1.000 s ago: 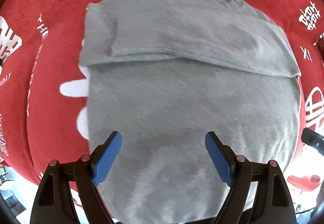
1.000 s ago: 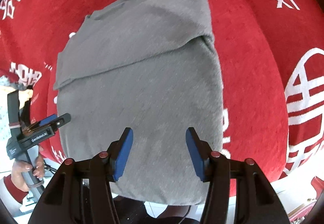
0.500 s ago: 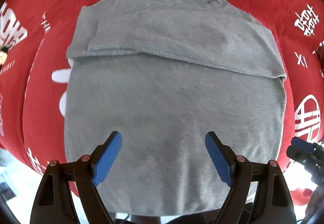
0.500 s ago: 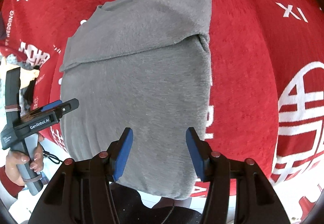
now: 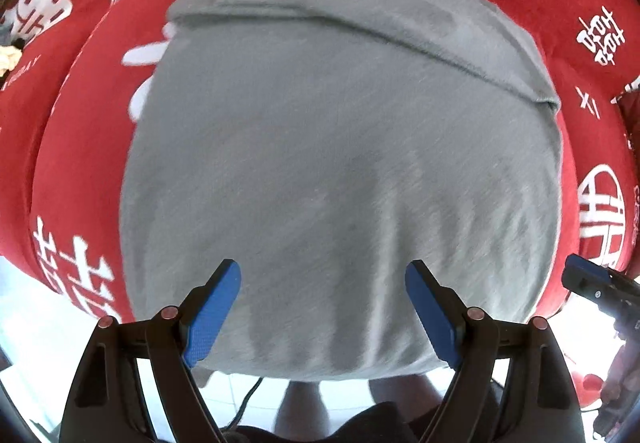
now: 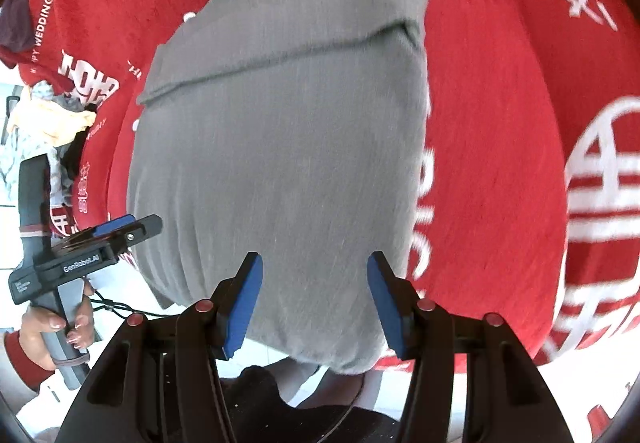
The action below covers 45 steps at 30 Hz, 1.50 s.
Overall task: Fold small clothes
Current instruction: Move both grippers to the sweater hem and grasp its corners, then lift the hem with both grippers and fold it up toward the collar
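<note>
A grey T-shirt (image 5: 340, 163) lies flat on the red cloth, neck at the far end, with its top part folded over the body along a line across it. Its hem hangs over the table's near edge. My left gripper (image 5: 322, 267) hovers open above the lower middle of the shirt, nothing between its blue pads. In the right wrist view the same shirt (image 6: 288, 147) fills the middle. My right gripper (image 6: 315, 259) stands open over its lower right part, holding nothing. The left gripper (image 6: 100, 239) shows beside the shirt's lower left edge.
The red cloth (image 5: 80, 131) with white characters covers the table. A heap of other clothes (image 6: 48, 119) lies at the far left. A hand (image 6: 60, 327) in a red sleeve holds the left gripper. The right gripper's tip (image 5: 592, 283) shows at the right edge. Legs and floor lie below the hem.
Both grippers have drawn back toward the shirt's near hem, still open. The hem and table edge now show in both views. The left gripper has come closer to the shirt's lower left edge.
</note>
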Each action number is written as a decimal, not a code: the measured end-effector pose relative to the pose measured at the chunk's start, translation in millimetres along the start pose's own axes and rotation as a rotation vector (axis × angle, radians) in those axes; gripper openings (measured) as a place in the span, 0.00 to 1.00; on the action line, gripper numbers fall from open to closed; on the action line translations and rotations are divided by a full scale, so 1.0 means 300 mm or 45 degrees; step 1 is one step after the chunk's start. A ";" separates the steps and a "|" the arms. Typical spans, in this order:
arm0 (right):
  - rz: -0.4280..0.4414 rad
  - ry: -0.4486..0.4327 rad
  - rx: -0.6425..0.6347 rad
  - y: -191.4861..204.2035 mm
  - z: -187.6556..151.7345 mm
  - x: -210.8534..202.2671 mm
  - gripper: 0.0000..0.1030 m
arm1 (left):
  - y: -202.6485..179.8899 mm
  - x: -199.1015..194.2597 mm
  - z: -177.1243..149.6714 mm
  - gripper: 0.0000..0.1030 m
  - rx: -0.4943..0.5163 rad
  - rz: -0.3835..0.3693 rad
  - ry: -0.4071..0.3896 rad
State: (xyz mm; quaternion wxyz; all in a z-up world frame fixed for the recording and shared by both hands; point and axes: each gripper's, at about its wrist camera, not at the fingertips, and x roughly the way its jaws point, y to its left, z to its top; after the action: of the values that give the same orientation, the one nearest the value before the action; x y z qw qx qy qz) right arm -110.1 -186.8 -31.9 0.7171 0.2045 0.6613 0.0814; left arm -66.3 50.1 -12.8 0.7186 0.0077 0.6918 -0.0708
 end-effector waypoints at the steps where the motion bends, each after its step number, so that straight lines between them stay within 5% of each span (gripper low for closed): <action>1: 0.001 0.007 0.017 0.004 -0.031 0.013 0.57 | 0.037 0.003 -0.023 0.83 -0.005 0.001 0.001; 9: -0.013 0.085 0.098 -0.003 -0.236 0.096 0.57 | 0.285 -0.006 -0.195 0.83 0.011 -0.060 -0.031; 19: 0.094 0.091 0.270 -0.134 -0.363 0.186 0.57 | 0.475 0.108 -0.313 0.83 0.031 -0.329 0.062; 28: 0.204 0.188 0.186 -0.164 -0.383 0.290 0.59 | 0.474 0.164 -0.334 0.83 0.039 -0.398 0.060; 35: 0.406 0.132 0.202 -0.165 -0.380 0.250 0.58 | 0.440 0.120 -0.313 0.83 0.059 -0.638 0.055; 41: 0.454 0.164 0.259 -0.188 -0.390 0.291 0.59 | 0.403 0.137 -0.296 0.82 0.084 -0.620 0.071; 45: 0.448 0.201 0.287 -0.182 -0.399 0.330 0.58 | 0.409 0.132 -0.300 0.66 0.090 -0.577 0.075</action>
State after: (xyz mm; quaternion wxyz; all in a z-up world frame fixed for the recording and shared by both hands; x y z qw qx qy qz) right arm -224.9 -175.4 -149.4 0.6105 0.3886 0.6744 0.1466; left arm -140.6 177.7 -66.7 0.6632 -0.1208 0.6935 -0.2543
